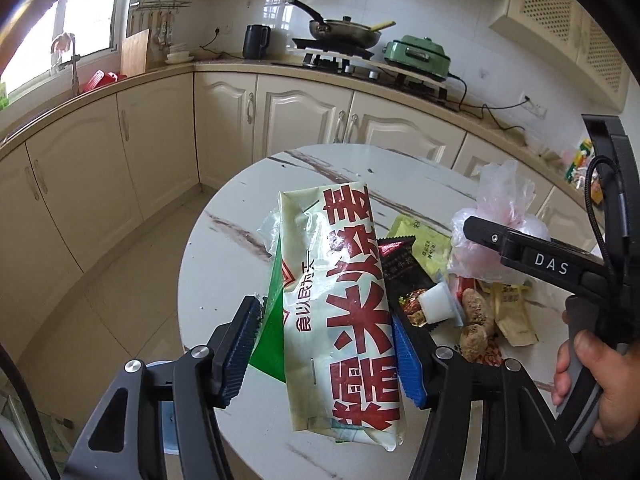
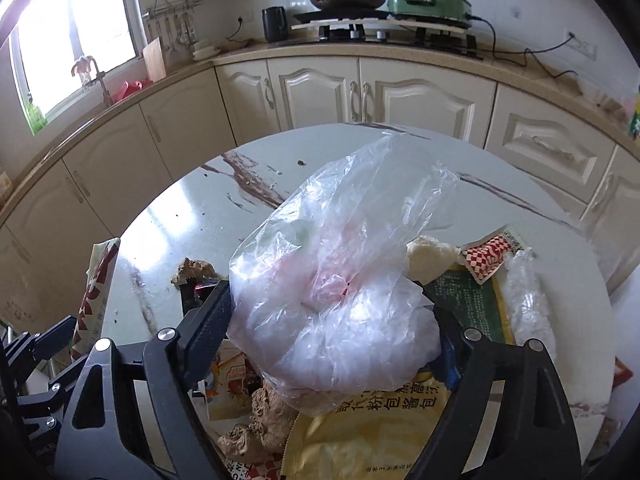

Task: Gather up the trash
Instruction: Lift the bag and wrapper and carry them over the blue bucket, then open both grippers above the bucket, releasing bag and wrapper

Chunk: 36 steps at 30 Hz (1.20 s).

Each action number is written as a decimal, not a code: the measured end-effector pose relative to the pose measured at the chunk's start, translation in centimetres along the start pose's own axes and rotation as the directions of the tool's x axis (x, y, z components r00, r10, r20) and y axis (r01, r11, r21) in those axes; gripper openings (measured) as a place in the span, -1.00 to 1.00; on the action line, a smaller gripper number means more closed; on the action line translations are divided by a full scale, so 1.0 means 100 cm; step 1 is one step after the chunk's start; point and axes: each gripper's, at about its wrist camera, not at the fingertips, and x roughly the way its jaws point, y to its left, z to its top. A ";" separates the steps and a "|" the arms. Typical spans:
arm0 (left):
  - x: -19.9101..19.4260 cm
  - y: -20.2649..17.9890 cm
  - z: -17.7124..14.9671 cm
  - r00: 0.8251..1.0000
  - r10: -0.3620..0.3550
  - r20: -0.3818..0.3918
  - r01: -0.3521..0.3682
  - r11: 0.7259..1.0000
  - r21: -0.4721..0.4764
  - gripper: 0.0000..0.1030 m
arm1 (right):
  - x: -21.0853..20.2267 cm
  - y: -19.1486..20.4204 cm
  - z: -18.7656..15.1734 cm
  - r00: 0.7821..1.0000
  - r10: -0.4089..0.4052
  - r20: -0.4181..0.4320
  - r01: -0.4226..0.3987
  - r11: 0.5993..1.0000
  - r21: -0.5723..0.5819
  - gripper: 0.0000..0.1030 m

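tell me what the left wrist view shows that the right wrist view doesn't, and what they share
Only the left wrist view shows the left gripper closed on the white food bag with red characters, the person's hand on the other gripper's handle, and a black snack wrapper.

Only the right wrist view shows the right gripper around the clear plastic bag, the yellow wrapper beneath it, and a red-checked paper.

Both show the clear plastic bag, the round marble table, the frying pan and the green cooker.

Cream wrapper (image 1: 340, 304) with red lettering; clear, pink-tinged bag (image 2: 340, 280); white, brown-veined table (image 1: 224, 264).
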 end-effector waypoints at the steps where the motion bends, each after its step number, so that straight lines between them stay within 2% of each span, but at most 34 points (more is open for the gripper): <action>1: -0.015 0.003 -0.005 1.000 -0.002 0.014 0.002 1.000 -0.003 0.13 | -0.011 0.001 0.001 1.000 0.004 0.024 -0.004 1.000 0.005 0.63; 4: -0.053 0.016 -0.018 0.999 0.004 0.053 -0.003 1.000 -0.016 0.13 | -0.041 0.012 0.006 0.996 -0.001 0.089 0.001 1.000 -0.002 0.63; 9: -0.112 0.055 -0.047 0.993 0.057 0.101 -0.051 0.997 -0.057 0.13 | -0.084 0.066 0.010 0.983 0.090 0.159 -0.080 0.994 -0.068 0.64; 12: -0.143 0.087 -0.070 0.987 0.116 0.109 -0.105 0.990 -0.099 0.13 | -0.091 0.119 0.006 0.974 0.173 0.146 -0.153 0.979 -0.138 0.64; 16: -0.168 0.140 -0.101 0.973 0.216 0.085 -0.200 0.966 -0.161 0.13 | -0.078 0.201 -0.010 0.959 0.271 0.079 -0.247 0.943 -0.224 0.64; 18: -0.175 0.165 -0.118 0.964 0.262 0.057 -0.247 0.950 -0.189 0.13 | -0.064 0.244 -0.021 0.948 0.316 0.029 -0.298 0.918 -0.260 0.64; 23: -0.172 0.226 -0.160 0.946 0.322 -0.038 -0.320 0.911 -0.260 0.13 | -0.014 0.328 -0.055 0.921 0.377 -0.098 -0.388 0.868 -0.310 0.65; 27: -0.141 0.268 -0.190 0.949 0.295 -0.115 -0.317 0.895 -0.316 0.13 | 0.047 0.377 -0.091 0.907 0.369 -0.202 -0.417 0.851 -0.319 0.65; 31: -0.091 0.304 -0.232 0.950 0.221 -0.221 -0.292 0.879 -0.377 0.13 | 0.122 0.391 -0.134 0.892 0.329 -0.308 -0.418 0.861 -0.290 0.67; 36: -0.030 0.331 -0.263 0.933 0.161 -0.321 -0.289 0.867 -0.406 0.14 | 0.211 0.389 -0.180 0.841 0.304 -0.448 -0.422 0.887 -0.190 0.68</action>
